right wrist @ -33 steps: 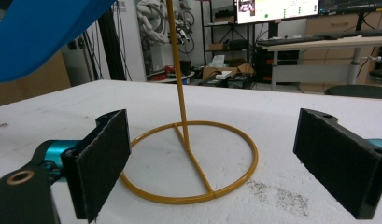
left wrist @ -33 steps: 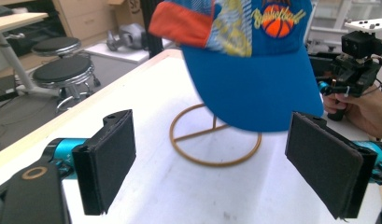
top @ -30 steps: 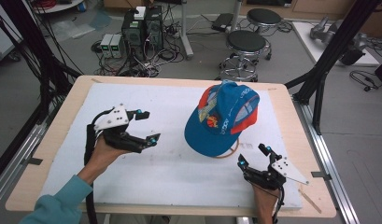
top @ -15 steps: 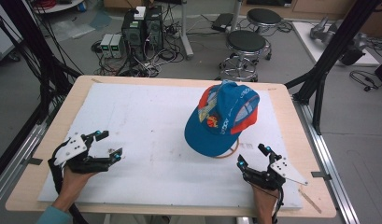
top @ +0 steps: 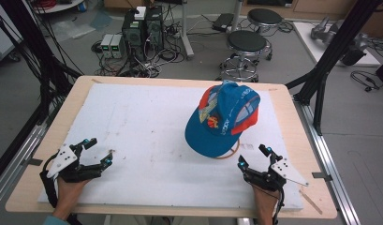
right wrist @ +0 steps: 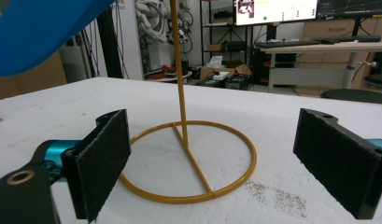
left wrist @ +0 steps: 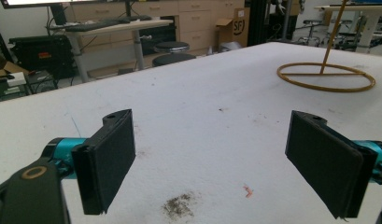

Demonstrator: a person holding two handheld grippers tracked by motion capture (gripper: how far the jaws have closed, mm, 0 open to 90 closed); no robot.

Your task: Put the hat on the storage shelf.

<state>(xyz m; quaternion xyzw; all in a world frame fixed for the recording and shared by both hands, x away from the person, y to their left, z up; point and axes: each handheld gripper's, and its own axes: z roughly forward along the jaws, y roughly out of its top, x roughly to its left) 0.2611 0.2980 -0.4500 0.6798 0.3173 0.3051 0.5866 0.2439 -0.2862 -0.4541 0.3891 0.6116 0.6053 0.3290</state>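
Here, at the near edge of the bench [top: 44,140], the left gripper [top: 99,151] sat in the person's left hand [top: 69,194], its jaws spread wide with nothing between them. In the left gripper view, only the bare white mat [left wrist: 202,121] lay between the two black pads, with a dark smudge [left wrist: 179,206] and a small red fleck [left wrist: 247,191] just ahead of them. Well beyond that gripper, up and to the right in its own view, stood the yellow ring base [left wrist: 326,77] of the wire stand.

The right gripper [top: 254,155] was held at the near right of the bench by the right hand [top: 264,206], likewise wide open and empty. Just ahead of its jaws, in the right gripper view, the yellow ring base [right wrist: 188,161] rested flat on the mat, crossed by a straight bar, and a thin yellow rod [right wrist: 179,70] rose upright from it. Above and to the left of that gripper hung the blue brim [right wrist: 39,32] of the cap.

From the high view, the blue cap [top: 222,119], with red side panels, sat on top of the stand, just beyond the right gripper and well apart from the left one, its brim pointing toward the person. Farther off, past the bench, two round stools [top: 245,44] and some electronic boxes [top: 142,28] stood on the floor.
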